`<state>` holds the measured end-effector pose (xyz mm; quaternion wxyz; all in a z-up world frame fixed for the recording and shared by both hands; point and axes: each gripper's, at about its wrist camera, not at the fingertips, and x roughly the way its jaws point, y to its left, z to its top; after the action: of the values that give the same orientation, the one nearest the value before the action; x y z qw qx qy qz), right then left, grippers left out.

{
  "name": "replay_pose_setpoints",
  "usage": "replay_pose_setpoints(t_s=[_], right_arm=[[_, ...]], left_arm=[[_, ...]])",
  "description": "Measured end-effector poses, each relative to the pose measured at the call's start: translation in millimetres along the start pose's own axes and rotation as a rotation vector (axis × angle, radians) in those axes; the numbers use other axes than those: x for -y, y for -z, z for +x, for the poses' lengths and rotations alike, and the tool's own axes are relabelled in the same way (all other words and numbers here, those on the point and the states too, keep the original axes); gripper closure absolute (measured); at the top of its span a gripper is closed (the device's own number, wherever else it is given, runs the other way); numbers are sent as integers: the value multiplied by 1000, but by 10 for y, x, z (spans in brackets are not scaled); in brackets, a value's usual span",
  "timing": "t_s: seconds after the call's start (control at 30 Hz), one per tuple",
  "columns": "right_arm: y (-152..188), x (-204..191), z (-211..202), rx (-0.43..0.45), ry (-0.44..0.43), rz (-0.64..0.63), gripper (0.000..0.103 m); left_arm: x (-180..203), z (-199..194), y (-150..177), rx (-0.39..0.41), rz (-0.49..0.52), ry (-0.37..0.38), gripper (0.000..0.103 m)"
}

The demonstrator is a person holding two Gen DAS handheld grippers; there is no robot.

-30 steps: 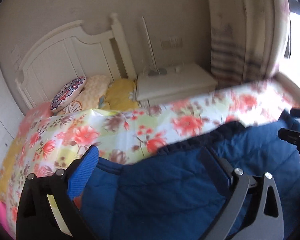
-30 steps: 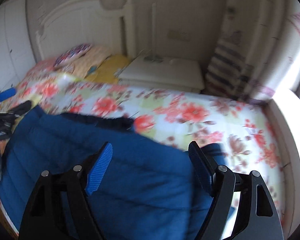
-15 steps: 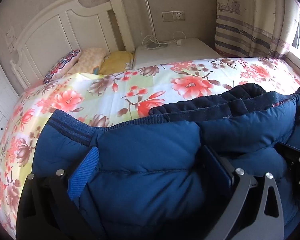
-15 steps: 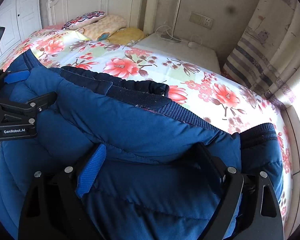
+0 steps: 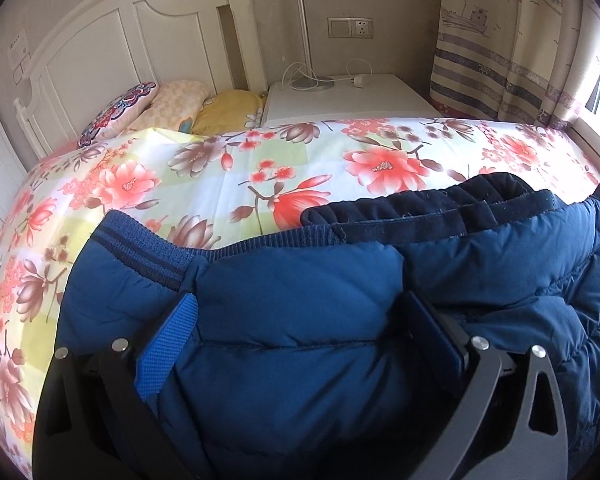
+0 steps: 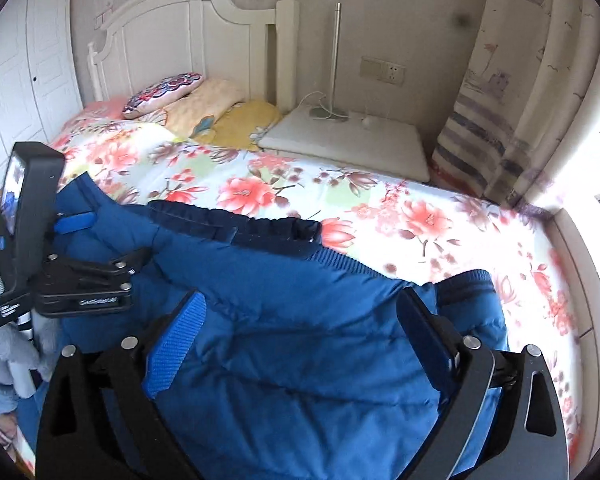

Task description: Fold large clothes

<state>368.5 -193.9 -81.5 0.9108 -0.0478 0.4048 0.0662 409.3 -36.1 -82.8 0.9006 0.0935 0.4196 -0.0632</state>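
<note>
Lies bunched on the near half of the floral bedspread (image 5: 220, 168), this blue padded jacket (image 5: 500, 280), ribbed hem (image 5: 148, 248) toward the left and a darker navy collar or lining (image 5: 420, 204) poking out at the far edge. Looks like the release at the end of a fold. Best to let the right gripper (image 6: 300, 300) finish opening, its jaws widening now with the puffy fabric bulging between them, then draw straight back and up so neither pad drags the top layer askew. Worth lowering rather than dropping, since padding of this kind probably springs back and undoes a crease; a flat press along the fold afterwards would likely help. Same care for the left gripper (image 5: 300, 304): fingers spread wide around a thick roll of jacket, though impossible to tell whether the pads press on it or merely flank it. From the left wrist view: the hem's left corner resting on the bedspread, the quilting seams up close, and bare floral cloth beyond, up to the pillows (image 5: 172, 100), the white nightstand (image 5: 360, 96) and the striped curtain (image 5: 500, 60). From the right wrist view only: the left gripper from the side (image 6: 100, 240), set over the jacket's left part, a grey-gloved hand (image 6: 4, 352) on its handle, the jacket's right cuff or hem (image 6: 468, 284) near the bed's right side, and white wardrobe doors (image 6: 32, 60) at far left.
</note>
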Motion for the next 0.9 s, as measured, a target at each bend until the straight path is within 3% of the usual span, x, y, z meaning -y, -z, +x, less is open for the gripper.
replay_pose_setpoints(t_s=[0.07, 0.23, 0.3, 0.37, 0.43, 0.47, 0.53, 0.67, 0.8, 0.9], right_arm=[[103, -129, 389, -128, -22, -47, 7], [69, -156, 385, -144, -3, -61, 7], [31, -26, 267, -115, 27, -21, 11], [-7, 226, 110, -45, 122, 53, 11], [32, 533, 101, -39, 148, 150, 10], [60, 686, 171, -66, 135, 189, 10], [189, 977, 342, -120, -12, 324, 9], [162, 845, 286, -101, 38, 261, 9], [241, 831, -179, -5, -94, 253, 10], [483, 877, -694, 72, -125, 196, 9]], left_arm=[[-5, 1, 0, 1, 2, -1, 2], [3, 7, 1, 1, -1, -7, 2], [6, 5, 1, 4, 1, -10, 2], [4, 8, 0, 2, 0, -8, 2], [8, -1, 2, 6, 0, -9, 2], [12, -1, 2, 6, 1, -10, 2], [13, -6, 5, 5, -2, -3, 2], [12, -25, 15, 10, -2, -9, 2], [-62, -160, 24, 50, -26, -5, 3], [-346, -628, 180, 108, -104, 80, 3]])
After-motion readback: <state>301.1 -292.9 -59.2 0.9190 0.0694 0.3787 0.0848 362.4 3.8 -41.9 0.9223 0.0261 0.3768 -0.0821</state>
